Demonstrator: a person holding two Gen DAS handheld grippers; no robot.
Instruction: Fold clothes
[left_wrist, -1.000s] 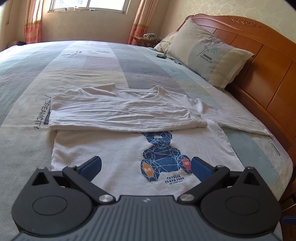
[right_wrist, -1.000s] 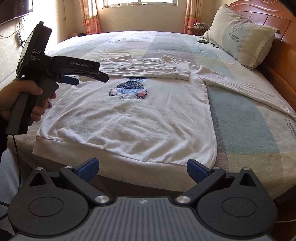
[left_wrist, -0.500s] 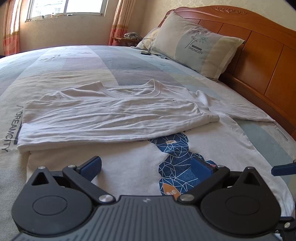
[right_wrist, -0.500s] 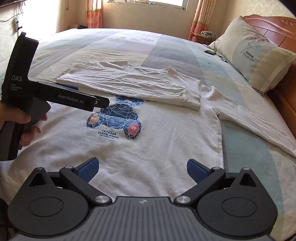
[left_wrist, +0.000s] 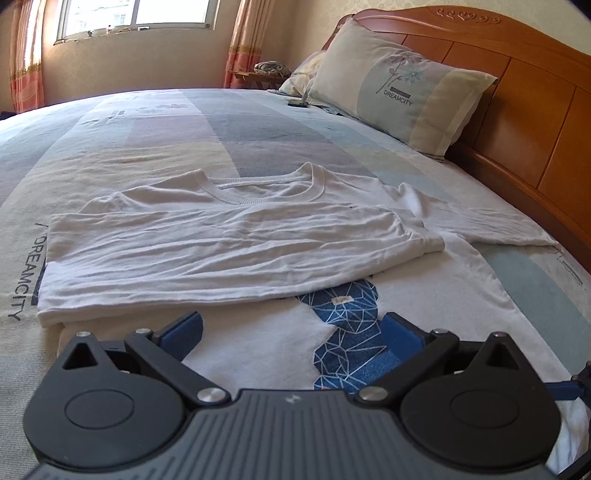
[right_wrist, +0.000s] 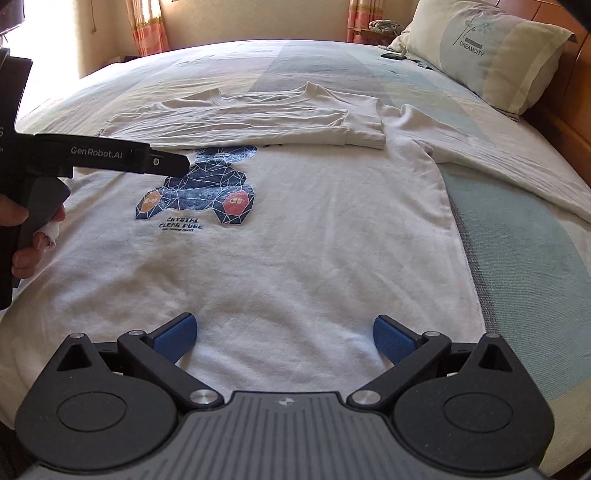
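Folded sleeve (right_wrist: 258, 125) overlaps print (right_wrist: 207, 188); pillow (right_wrist: 495, 48) well apart.

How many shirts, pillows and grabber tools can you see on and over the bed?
White shirt: 1
Pillows: 2, the front pillow and a second pillow partly hidden behind it
Grabber tools: 2, the left gripper and the right gripper, both open
Total: 5

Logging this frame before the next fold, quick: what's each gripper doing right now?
Left gripper: open, holding nothing, above the white shirt near its bear print.
Right gripper: open, holding nothing, over the shirt's lower part.
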